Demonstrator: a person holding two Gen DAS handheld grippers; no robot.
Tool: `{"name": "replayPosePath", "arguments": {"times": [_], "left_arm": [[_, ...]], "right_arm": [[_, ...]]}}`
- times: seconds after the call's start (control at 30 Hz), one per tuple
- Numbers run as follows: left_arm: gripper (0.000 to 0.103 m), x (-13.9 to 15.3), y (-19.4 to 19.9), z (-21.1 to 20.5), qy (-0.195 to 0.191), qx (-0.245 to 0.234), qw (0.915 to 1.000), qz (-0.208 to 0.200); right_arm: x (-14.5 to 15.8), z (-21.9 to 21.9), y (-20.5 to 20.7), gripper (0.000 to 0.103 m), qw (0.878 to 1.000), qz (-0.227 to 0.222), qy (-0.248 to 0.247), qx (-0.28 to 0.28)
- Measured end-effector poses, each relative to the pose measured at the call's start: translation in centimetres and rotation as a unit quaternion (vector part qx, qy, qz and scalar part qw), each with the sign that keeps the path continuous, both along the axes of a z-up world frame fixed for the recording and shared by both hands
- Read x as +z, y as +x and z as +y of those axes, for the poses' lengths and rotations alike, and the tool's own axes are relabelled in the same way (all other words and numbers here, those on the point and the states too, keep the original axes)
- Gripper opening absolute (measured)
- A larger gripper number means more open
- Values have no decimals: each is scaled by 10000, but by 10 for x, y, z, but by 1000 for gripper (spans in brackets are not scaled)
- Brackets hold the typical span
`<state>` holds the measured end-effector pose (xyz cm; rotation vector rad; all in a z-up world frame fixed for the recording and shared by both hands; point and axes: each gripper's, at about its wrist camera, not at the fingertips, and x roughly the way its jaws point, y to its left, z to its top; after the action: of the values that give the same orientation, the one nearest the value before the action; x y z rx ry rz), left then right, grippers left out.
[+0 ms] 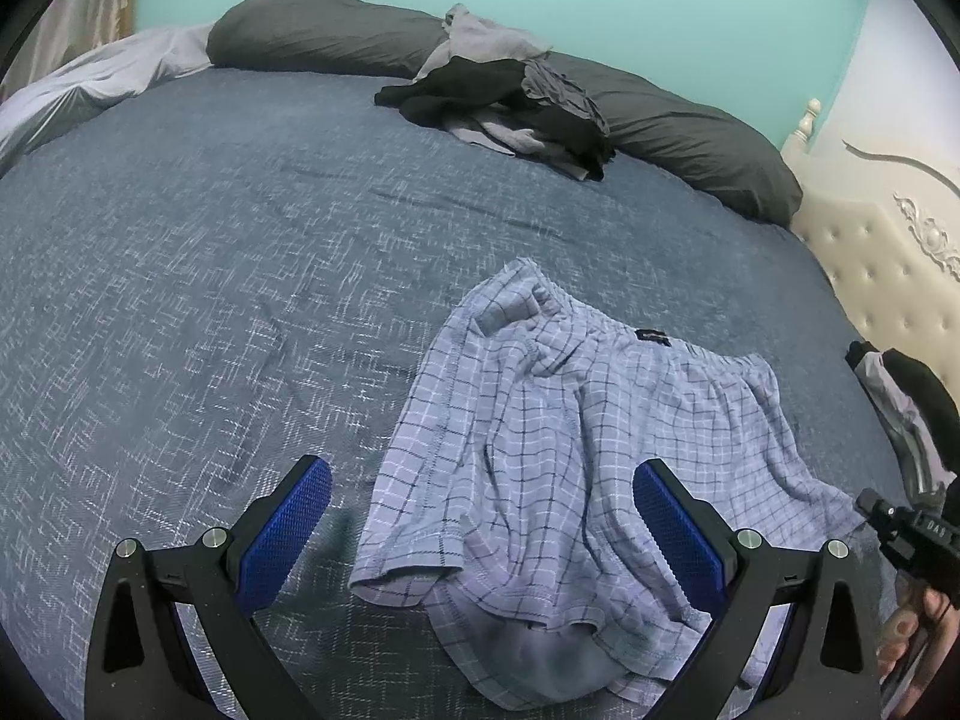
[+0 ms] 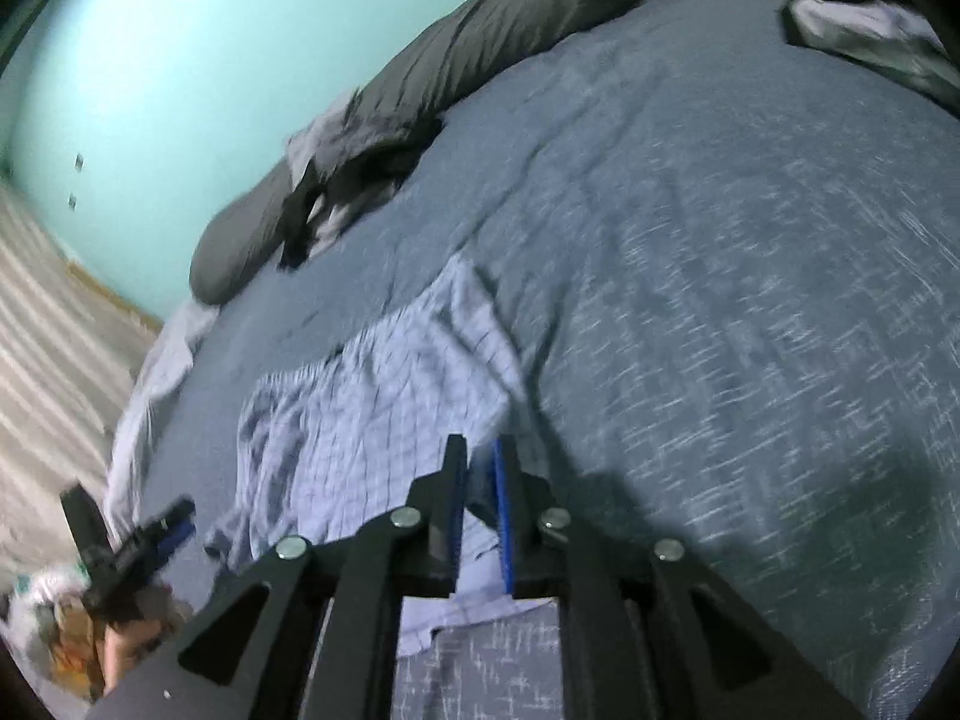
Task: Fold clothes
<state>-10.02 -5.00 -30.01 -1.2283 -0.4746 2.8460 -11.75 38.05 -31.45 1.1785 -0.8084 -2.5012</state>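
Note:
Light blue plaid shorts (image 1: 570, 420) lie crumpled on the blue bed cover (image 1: 210, 300), waistband away from me. My left gripper (image 1: 483, 468) stands wide open just above the near left leg, one finger either side of its hem, holding nothing. In the right wrist view the shorts (image 2: 372, 396) spread out to the left, blurred. My right gripper (image 2: 477, 450) has its jaws only a narrow slit apart over the cloth's near edge, and the pads do not press on it. From the left wrist view the right gripper (image 1: 870, 501) sits at the shorts' right corner.
A heap of black and grey clothes (image 1: 504, 102) lies against dark grey pillows (image 1: 312, 30) at the far side. A small dark folded stack (image 1: 900, 396) sits by the cream tufted headboard (image 1: 888, 252). A hand (image 1: 912, 630) holds the right gripper. The left gripper (image 2: 174, 516) shows at the bed's left edge.

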Motion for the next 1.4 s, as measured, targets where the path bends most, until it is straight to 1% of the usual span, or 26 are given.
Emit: {"name": "replayPosePath", "arguments": {"times": [0.03,0.07,0.1,0.2,0.23,0.33,0.43,0.53,0.63,0.7,0.77,0.87,0.97,1.0,1.1,1.17,1.2,1.23,1.27,1.33,1.4], "left_arm": [[103,0,0,0,0,0,10000,0],[103,0,-1,0,7,4,10000,-2],[103,-1,-1,0,16,3,10000,-2],[103,0,-1,2,6,-7,10000,1],[103,-1,-1,2,3,-13,10000,1],[103,-1,-1,1,8,-19,10000,-1],[103,-1,-1,0,23,2,10000,-8],[103,0,0,-2,39,17,10000,-1],[103,0,0,-4,51,29,10000,7],[103,1,0,-5,65,42,10000,5],[103,1,1,-5,66,38,10000,9],[103,2,2,-4,57,13,10000,14],[103,2,2,-4,67,20,10000,12],[103,2,2,-5,73,28,10000,16],[103,3,2,-5,70,30,10000,28],[103,3,3,-5,63,18,10000,27],[103,3,3,-5,65,20,10000,24],[103,3,2,-5,73,21,10000,22],[103,3,2,-5,82,23,10000,20],[103,4,2,-5,98,28,9999,22],[103,4,1,-5,90,21,10000,31]], "right_arm": [[-2,6,0,14,9999,-14,-131,-88],[-4,11,0,20,9995,-29,-263,-177],[-6,14,0,22,9993,-77,-279,-236],[-15,20,-3,22,9985,-285,-128,-459],[-18,24,-3,22,9980,-339,-150,-516],[-20,27,-3,23,9973,-383,-105,-614],[-19,23,-2,23,9977,-367,-23,-561],[-21,14,-5,22,9983,-426,49,-385],[-23,6,-5,10,9987,-456,-21,-222],[-19,-7,-6,8,9991,-387,149,59],[-13,-26,-4,7,9979,-289,408,403],[-16,-47,-5,7,9938,-381,484,924],[-24,-55,-3,7,9910,-505,596,1089],[-24,-54,-2,7,9911,-512,558,1095],[-21,-46,-1,8,9938,-479,291,964],[-16,-38,1,11,9963,-382,146,759],[-14,-33,3,15,9974,-327,89,642],[-12,-28,4,27,9982,-272,32,524],[-11,-21,7,33,9990,-238,-73,379],[-10,-7,11,33,9994,-191,-288,97],[-8,-1,12,33,9994,-177,-282,-121]]}}
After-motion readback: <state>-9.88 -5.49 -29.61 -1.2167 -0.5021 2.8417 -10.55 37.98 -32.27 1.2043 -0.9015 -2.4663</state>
